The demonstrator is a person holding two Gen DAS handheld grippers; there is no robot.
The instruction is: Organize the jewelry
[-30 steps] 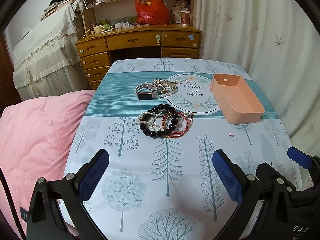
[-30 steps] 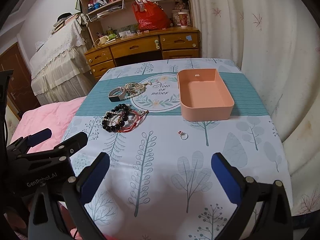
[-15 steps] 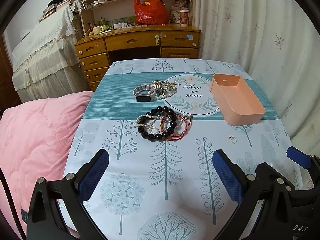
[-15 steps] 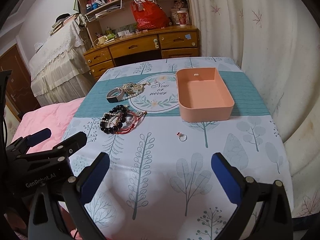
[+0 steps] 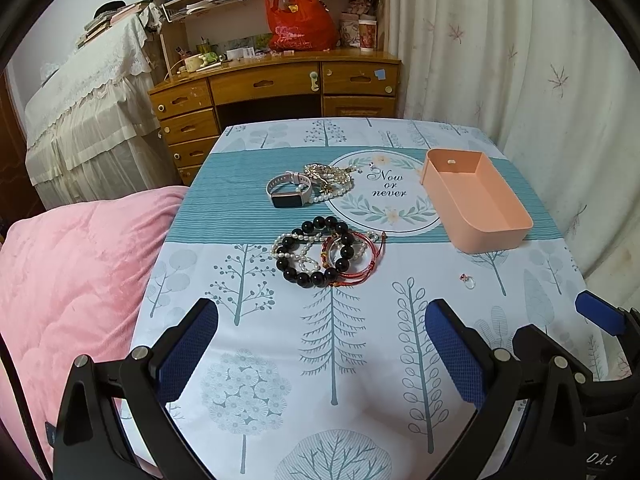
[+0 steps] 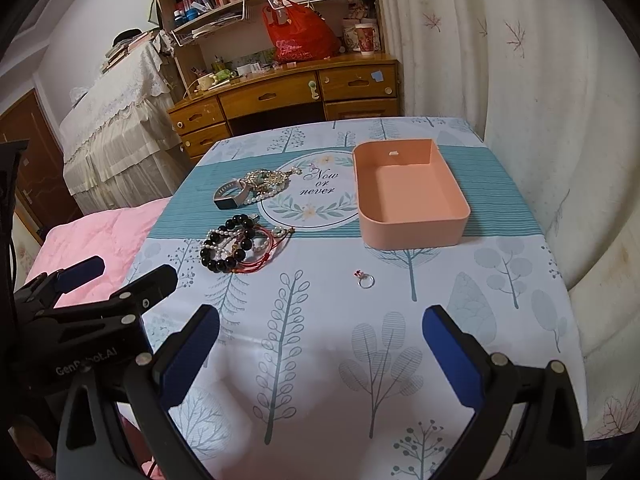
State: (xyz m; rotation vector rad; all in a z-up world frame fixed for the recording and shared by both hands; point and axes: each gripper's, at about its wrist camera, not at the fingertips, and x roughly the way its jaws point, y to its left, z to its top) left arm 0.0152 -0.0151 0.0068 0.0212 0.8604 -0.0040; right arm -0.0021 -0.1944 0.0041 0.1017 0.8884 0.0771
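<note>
**Inspector A:** Condition of the claws?

**Inspector B:** The left claw [image 5: 322,354] stands spread wide, nothing between its blue pads, hovering above the near part of the desk [image 5: 352,380]. The right claw [image 6: 320,354] is likewise spread wide and holds nothing. The two sit side by side; the left one shows at the lower left of the right wrist view.

**Inspector A:** Location of the jewelry?

**Inspector B:** Three spots on the tree-print cloth. A black bead bracelet [image 5: 316,254] lies tangled with a pearl strand [image 5: 294,250] and red cord bracelets [image 5: 366,258], roughly mid-desk. Farther back, on the teal stripe, a smartwatch [image 5: 289,193] with a pale band touches a heap of gold chain and pearls [image 5: 330,178]. A small ring [image 6: 366,280] with a red stone lies alone, well apart from both clusters, on the near side of the tray.

**Inspector A:** And the container?

**Inspector B:** A peach plastic tray [image 6: 412,232] sits upright at the right of the desk, just beside the printed "Now or never" wreath [image 6: 316,196]. Its interior shows no contents.

**Inspector A:** Surroundings?

**Inspector B:** A pink quilt [image 5: 76,264] borders the desk's left edge; a wooden dresser [image 5: 276,92] with a red bag [image 5: 300,24] stands behind.
</note>
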